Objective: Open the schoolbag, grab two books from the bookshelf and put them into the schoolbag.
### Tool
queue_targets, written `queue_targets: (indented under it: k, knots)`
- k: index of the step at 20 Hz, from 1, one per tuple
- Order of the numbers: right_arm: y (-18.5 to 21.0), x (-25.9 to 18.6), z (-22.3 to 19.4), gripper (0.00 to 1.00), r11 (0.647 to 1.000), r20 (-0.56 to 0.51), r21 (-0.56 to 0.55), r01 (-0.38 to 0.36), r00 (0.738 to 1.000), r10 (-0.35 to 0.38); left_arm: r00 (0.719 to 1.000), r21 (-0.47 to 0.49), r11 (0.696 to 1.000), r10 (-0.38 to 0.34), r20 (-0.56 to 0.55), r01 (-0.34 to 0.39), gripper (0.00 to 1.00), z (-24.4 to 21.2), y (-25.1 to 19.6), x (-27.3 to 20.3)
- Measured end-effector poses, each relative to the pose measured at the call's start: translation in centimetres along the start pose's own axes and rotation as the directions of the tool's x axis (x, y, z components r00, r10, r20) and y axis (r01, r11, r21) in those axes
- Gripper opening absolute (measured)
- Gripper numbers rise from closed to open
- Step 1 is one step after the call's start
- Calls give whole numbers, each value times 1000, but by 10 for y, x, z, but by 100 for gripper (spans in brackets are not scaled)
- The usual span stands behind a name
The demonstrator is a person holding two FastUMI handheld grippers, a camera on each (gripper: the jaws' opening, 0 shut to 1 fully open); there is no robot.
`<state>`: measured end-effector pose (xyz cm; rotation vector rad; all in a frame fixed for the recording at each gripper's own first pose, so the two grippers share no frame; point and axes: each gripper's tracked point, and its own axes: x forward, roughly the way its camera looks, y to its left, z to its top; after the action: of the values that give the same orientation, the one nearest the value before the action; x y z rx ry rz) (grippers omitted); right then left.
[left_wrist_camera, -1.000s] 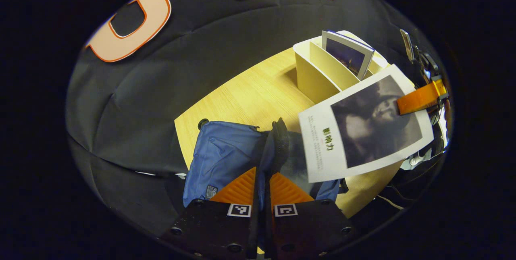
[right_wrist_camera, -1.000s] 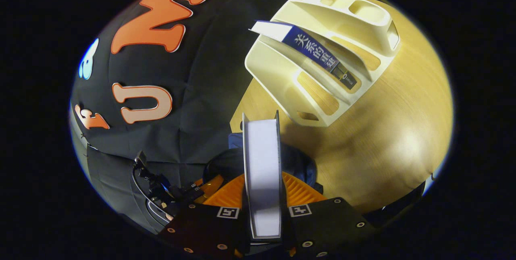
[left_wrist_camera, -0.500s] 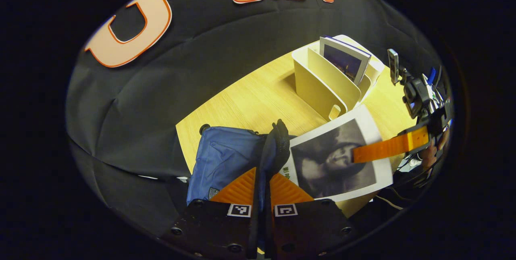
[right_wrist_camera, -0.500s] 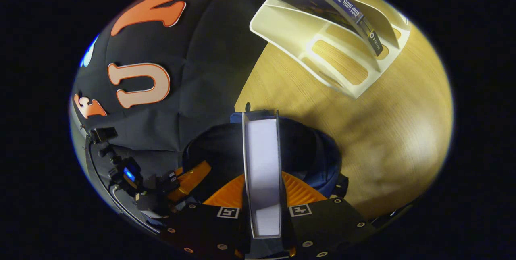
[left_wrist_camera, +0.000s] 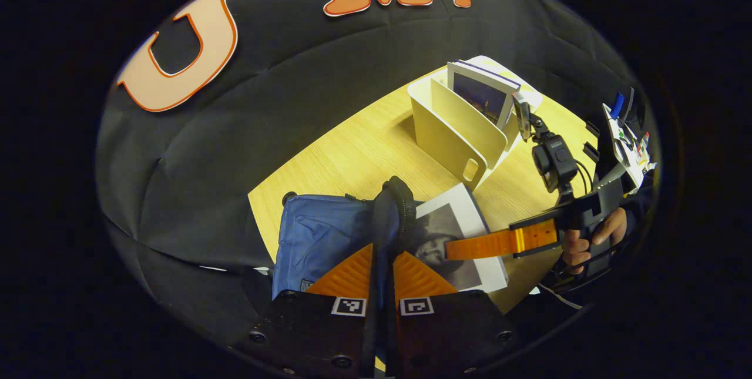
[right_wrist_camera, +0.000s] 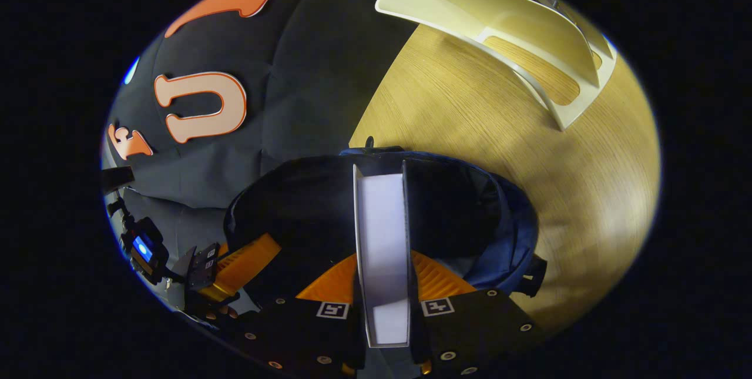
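The right tool (right_wrist_camera: 382,273) grips a book (right_wrist_camera: 382,238) partly inside the open schoolbag (right_wrist_camera: 505,220). The left tool (left_wrist_camera: 382,267) pinches the schoolbag's rim. Beyond the schoolbag, the bookshelf (left_wrist_camera: 446,132) holds another book (left_wrist_camera: 482,94).

Open blue schoolbag (left_wrist_camera: 320,232), grey-covered book (left_wrist_camera: 455,238) half inside

From my left gripper view, the schoolbag (left_wrist_camera: 320,235) sits nearest on the surface (left_wrist_camera: 364,150), and the bookshelf (left_wrist_camera: 455,132) stands behind it to the right with a second book (left_wrist_camera: 482,94) in it. The book (left_wrist_camera: 452,232) in my right gripper (left_wrist_camera: 470,247) sits partly inside the schoolbag's mouth, between bag and bookshelf.
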<state>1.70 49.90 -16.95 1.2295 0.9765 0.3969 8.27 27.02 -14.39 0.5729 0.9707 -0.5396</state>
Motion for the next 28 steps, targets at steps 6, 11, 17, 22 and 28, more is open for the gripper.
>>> queue_targets:
  k: [6,11,17,22,28]
  knots:
    - [0,26,-11,30,1000,-4,-3,-2,1000,2,999,20,999,-33,1,33,7,-1,-15,-1]
    - [-6,43,-18,30,999,-16,47,-17,1000,18,998,21,998,-61,-1,61,7,-7,-23,2]
    - [-6,60,-21,33,995,-46,103,4,999,1,997,-9,997,-75,-9,75,7,-17,-28,5]
    - [4,47,-24,52,995,-71,92,31,997,-25,998,-74,995,-59,9,59,7,-18,-18,3]
    - [-12,20,-23,96,994,-76,-24,111,991,-113,998,-130,990,-58,24,60,7,-19,-16,1]
